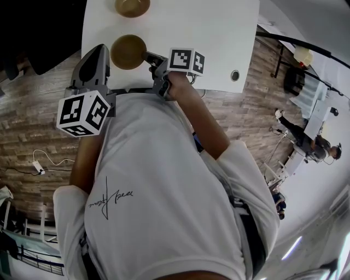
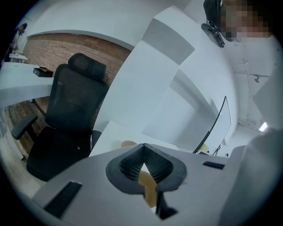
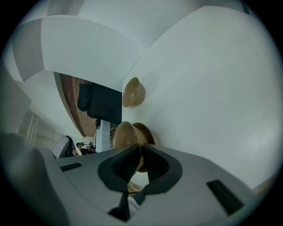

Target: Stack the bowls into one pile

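On the white worktop (image 1: 219, 33), a near bowl (image 1: 127, 52) is set by the front edge and a far bowl (image 1: 132, 5) lies apart beyond it. The near bowl's rim is clamped by the right claw (image 3: 140, 152). The left claw (image 2: 143, 152) is held closed on nothing, beside it. A wood-plank floor (image 1: 33, 120), a black office chair (image 2: 70, 114) and a brick wall (image 2: 66, 48) are seen around.
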`<state>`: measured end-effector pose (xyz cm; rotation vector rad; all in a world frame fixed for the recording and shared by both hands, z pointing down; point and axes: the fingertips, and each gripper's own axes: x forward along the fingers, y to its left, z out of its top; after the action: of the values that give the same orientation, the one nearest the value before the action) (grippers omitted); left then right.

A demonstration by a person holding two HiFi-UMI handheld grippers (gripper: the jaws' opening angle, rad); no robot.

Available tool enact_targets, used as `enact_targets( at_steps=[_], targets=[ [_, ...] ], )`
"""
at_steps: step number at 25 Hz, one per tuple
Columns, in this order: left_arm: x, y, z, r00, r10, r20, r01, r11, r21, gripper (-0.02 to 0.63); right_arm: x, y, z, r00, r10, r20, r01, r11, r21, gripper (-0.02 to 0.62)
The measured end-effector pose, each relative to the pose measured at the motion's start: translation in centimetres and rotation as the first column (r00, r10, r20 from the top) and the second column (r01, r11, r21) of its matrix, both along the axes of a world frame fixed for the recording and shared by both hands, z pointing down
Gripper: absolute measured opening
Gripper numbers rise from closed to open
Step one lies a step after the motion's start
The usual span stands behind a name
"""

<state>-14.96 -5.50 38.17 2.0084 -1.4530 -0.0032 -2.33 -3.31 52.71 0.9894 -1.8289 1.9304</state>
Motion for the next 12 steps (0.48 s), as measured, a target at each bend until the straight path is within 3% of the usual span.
enact_targets(
  at_steps=[12],
  targets=[
    [0.38, -0.24, 0.02, 0.999, 0.012, -0.029, -0.012, 1.000, -0.011, 0.003, 0.47, 0.11, 0.74, 1.000, 0.015, -0.021, -0.016, 0.999, -0.032, 0.029]
  ],
)
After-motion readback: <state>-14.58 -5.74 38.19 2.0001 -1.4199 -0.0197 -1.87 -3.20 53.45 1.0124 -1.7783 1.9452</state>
